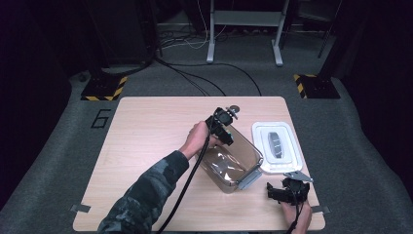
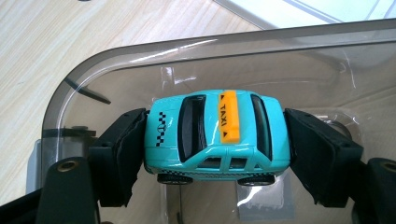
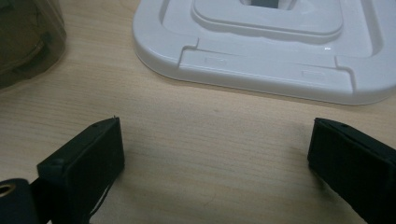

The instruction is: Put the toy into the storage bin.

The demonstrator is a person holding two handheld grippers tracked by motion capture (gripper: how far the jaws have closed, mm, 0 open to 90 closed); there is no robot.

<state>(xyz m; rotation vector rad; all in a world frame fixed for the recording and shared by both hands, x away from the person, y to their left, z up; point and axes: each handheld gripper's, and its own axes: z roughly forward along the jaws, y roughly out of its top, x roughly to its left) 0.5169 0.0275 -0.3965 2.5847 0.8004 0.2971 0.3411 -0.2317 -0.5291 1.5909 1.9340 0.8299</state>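
Note:
A turquoise toy taxi (image 2: pixel 217 135) with an orange roof sign is clamped nose and tail between the black pads of my left gripper (image 2: pixel 217 147). It hangs over the open mouth of a smoky clear plastic box (image 2: pixel 154 51). From the high view, the left gripper (image 1: pixel 223 127) sits above the far rim of that box (image 1: pixel 233 161) in mid-table. My right gripper (image 3: pixel 215 154) stands open just above bare wood near the front right table edge, and the high view has it (image 1: pixel 287 191) below the white lid (image 1: pixel 276 146).
The white lid (image 3: pixel 261 42) lies flat on the table just beyond my right gripper, with a grey handle in its middle. A corner of the box (image 3: pixel 25 39) is at the left in the right gripper view. Wooden tabletop (image 1: pixel 146 136) spreads to the left.

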